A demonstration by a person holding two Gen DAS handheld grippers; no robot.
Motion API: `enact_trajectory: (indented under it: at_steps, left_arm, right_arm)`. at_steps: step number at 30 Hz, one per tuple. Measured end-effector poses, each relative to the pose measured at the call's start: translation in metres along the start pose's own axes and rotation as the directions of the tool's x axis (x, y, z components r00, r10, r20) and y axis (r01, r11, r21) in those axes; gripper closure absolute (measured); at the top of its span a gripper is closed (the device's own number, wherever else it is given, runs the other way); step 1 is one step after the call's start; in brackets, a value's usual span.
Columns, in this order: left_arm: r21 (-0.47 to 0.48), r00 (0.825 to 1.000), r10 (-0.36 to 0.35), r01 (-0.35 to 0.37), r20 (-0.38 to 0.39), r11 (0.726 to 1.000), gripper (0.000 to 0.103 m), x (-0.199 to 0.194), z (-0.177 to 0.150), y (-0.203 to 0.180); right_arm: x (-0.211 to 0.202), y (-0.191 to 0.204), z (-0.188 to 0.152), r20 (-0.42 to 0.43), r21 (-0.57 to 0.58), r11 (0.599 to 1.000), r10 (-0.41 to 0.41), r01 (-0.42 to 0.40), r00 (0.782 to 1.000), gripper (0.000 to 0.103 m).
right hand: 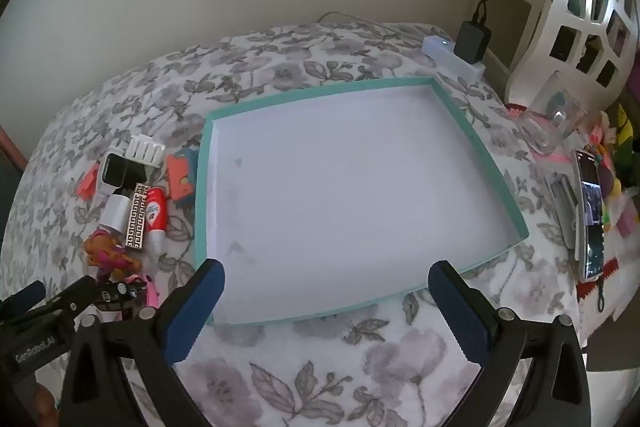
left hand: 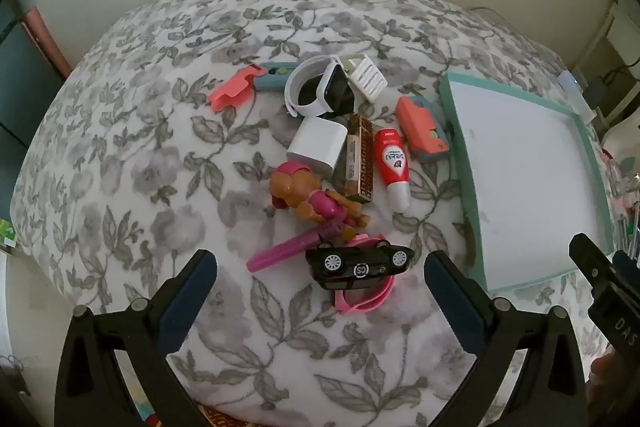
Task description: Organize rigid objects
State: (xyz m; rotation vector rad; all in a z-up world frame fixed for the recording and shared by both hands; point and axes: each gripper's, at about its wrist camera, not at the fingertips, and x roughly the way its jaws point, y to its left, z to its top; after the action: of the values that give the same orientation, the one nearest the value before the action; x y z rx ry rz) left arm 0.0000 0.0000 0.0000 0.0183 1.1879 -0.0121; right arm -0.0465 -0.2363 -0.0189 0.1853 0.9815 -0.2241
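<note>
A pile of small objects lies on the floral cloth: a black toy car (left hand: 360, 263) on pink glasses (left hand: 362, 301), a dog figure (left hand: 310, 199), a pink pen (left hand: 280, 251), a white charger (left hand: 318, 145), a brown patterned bar (left hand: 360, 159), a red and white tube (left hand: 394, 163), a white smartwatch (left hand: 320, 93) and coral clips (left hand: 422, 129). My left gripper (left hand: 320, 267) is open, just short of the car. A teal-rimmed white tray (right hand: 460, 111) is empty. My right gripper (right hand: 326, 281) is open over the tray's near edge.
A white comb-like piece (left hand: 366, 75) and a coral clip (left hand: 234, 89) lie at the back of the pile. In the right wrist view a power strip with a black adapter (right hand: 472, 43), a phone (right hand: 590, 219) and clutter sit to the right of the tray.
</note>
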Motion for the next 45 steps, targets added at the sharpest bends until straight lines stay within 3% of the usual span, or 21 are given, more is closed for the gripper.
enact_trajectory:
  at_steps: [45]
  left_arm:
    - [-0.054, 0.997, 0.064, -0.067, -0.052, 0.996, 0.0, 0.01, 0.004, 0.011]
  right_arm:
    - [0.007, 0.003, 0.001, -0.023, -0.02, 1.0, -0.005, 0.005, 1.0, 0.0]
